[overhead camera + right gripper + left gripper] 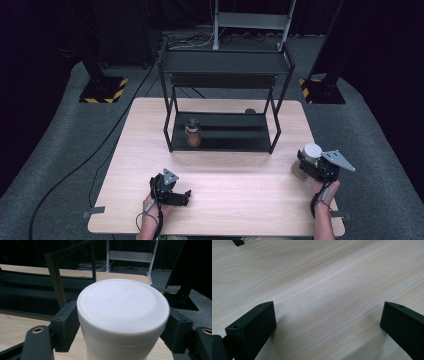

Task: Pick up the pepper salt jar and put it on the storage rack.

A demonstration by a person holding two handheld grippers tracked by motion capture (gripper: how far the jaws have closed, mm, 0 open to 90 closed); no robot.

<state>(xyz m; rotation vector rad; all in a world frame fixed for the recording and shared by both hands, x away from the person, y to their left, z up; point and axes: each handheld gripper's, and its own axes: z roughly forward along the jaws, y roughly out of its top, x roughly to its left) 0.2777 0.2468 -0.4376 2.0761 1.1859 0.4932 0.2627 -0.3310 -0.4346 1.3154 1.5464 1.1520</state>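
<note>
The right gripper [306, 162] is clamped on the white-lidded jar [123, 315] at the table's [225, 200] right edge; grasping looks done; next, presumably, a steady lift toward the shelf [222, 132]; left gripper [175, 192] rests, jaws apart

Round plastic jar with white lid [123, 305]: lid plain white, body brownish tan. Second small jar on rack's lower shelf [193, 133]: tan-brown, darker cap. Rectangular wooden table [235, 195]: pale blond, fine streaked grain. Two-tier metal rack [225, 62]: matt black. Right gripper [306, 161]: black, grey plate. Left gripper [328, 322]: black jaws. Carpeted floor [60, 150]: grey. Stand bases [104, 90]: black, yellow-black hazard stripes.
</note>
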